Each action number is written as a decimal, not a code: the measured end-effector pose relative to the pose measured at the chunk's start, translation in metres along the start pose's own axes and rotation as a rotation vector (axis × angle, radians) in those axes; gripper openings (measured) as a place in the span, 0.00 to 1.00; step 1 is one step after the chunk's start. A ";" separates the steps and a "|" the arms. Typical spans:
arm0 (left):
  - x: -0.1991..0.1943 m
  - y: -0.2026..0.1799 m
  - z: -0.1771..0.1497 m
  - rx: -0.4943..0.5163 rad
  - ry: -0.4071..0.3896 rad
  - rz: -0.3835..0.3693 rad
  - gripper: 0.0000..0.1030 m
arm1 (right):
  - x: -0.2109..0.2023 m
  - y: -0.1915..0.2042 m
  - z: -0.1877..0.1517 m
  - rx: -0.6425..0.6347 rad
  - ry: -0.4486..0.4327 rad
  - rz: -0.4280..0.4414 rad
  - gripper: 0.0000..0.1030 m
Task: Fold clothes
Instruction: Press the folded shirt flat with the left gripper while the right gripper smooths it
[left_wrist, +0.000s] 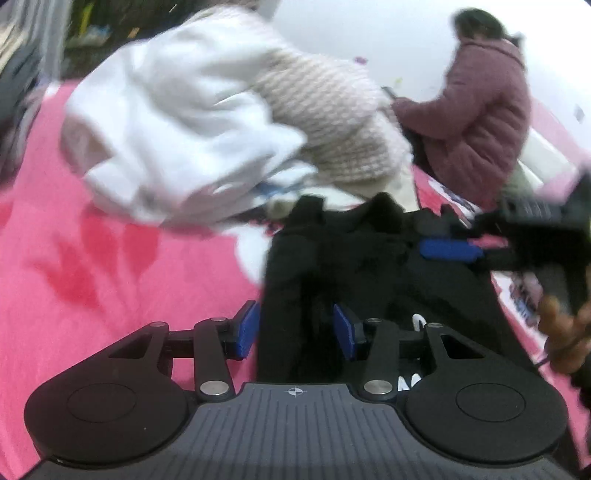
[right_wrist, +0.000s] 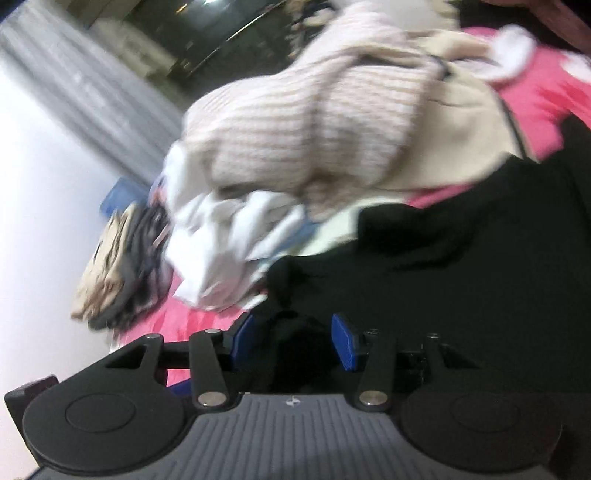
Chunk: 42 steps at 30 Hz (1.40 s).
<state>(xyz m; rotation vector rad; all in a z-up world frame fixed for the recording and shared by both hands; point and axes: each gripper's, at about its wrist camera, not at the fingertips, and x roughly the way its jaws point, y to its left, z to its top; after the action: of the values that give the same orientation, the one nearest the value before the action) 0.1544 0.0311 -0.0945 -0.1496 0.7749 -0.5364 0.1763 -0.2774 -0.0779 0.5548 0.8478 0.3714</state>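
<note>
- Black garment (left_wrist: 354, 258) on pink bed (left_wrist: 92, 277), beside white clothes pile (left_wrist: 177, 122)
- Left hand-held gripper (left_wrist: 295, 330) agape, straddling garment edge; right hand-held gripper (right_wrist: 293, 341) agape over black fabric

**No legible writing in either view**

White marks (left_wrist: 413, 380) show on the black fabric garment (left_wrist: 369, 266) at the near right in the left wrist view, partly hidden and unreadable. Dark blue print (left_wrist: 522, 299) on the pink bed cover (left_wrist: 92, 258) at the right edge is too blurred to read.
</note>
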 end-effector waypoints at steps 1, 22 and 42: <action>0.003 -0.006 0.000 0.032 -0.016 0.001 0.43 | 0.003 0.005 0.004 -0.003 -0.002 0.000 0.49; 0.002 -0.087 -0.046 0.314 0.045 -0.270 0.09 | -0.044 -0.076 -0.032 0.327 0.064 -0.049 0.47; 0.000 -0.113 -0.078 0.568 0.100 -0.181 0.45 | -0.028 0.008 -0.029 -0.207 0.208 -0.138 0.48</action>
<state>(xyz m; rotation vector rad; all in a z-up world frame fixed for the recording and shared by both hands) 0.0538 -0.0604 -0.1135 0.3385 0.6818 -0.9211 0.1354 -0.2761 -0.0717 0.2662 1.0285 0.3892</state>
